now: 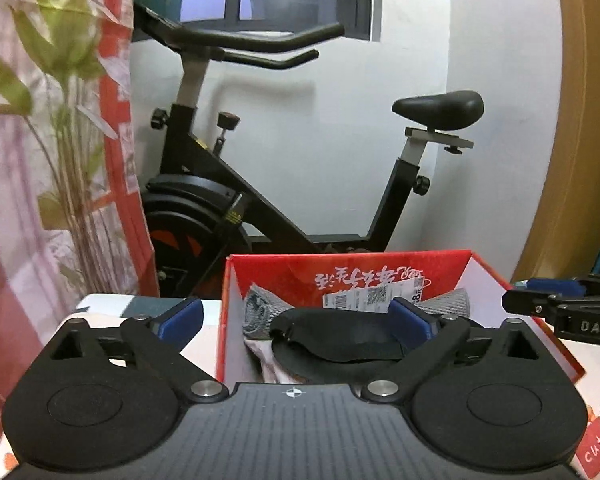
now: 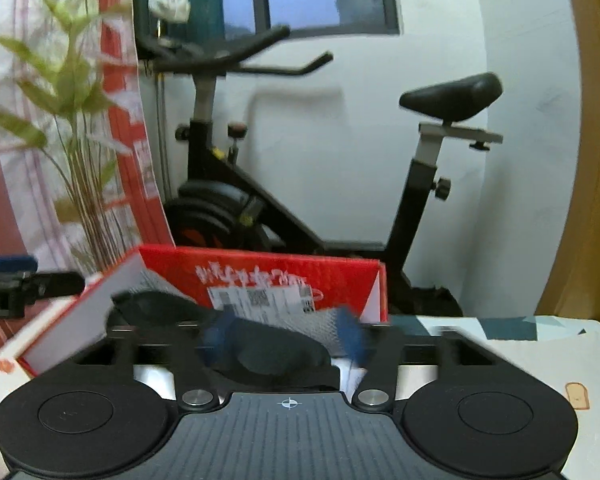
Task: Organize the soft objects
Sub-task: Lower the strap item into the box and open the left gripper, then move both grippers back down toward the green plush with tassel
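Both grippers are at the red cardboard box (image 1: 340, 268), which serves as landmark for everything below.

Left gripper (image 1: 296, 318): jaws spread as wide as they go, nothing between the pads. One blue pad (image 1: 182, 316) sits outside the box's left wall, the other over the box interior. No grip on anything.

Right gripper (image 2: 280, 336): jaws well apart but not at full spread, blue pads motion-blurred. The black eye mask (image 2: 276, 354) lies under and between them; I read no pad pressing on it, so it looks released.

Contents: the eye mask lies inside the box on top of the pile, with a grey mesh fabric piece (image 1: 260, 312) behind it toward the far wall and a white tag with barcode (image 1: 364, 298) propped against that wall. Some pale cloth shows beneath the mask at the near side.

My read: drop-off step, mask already in.

To finish it cleanly:
- lift both grippers straight up out of the box before moving sideways, so a pad doesn't snag the strap and drag the mask back out
- mind the left box wall, since the left gripper straddles it
- check the mask's near edge isn't draped over the box's near rim; can't tell from here, the gripper body hides it

Exercise bike (image 1: 260, 184) behind the box is irrelevant.
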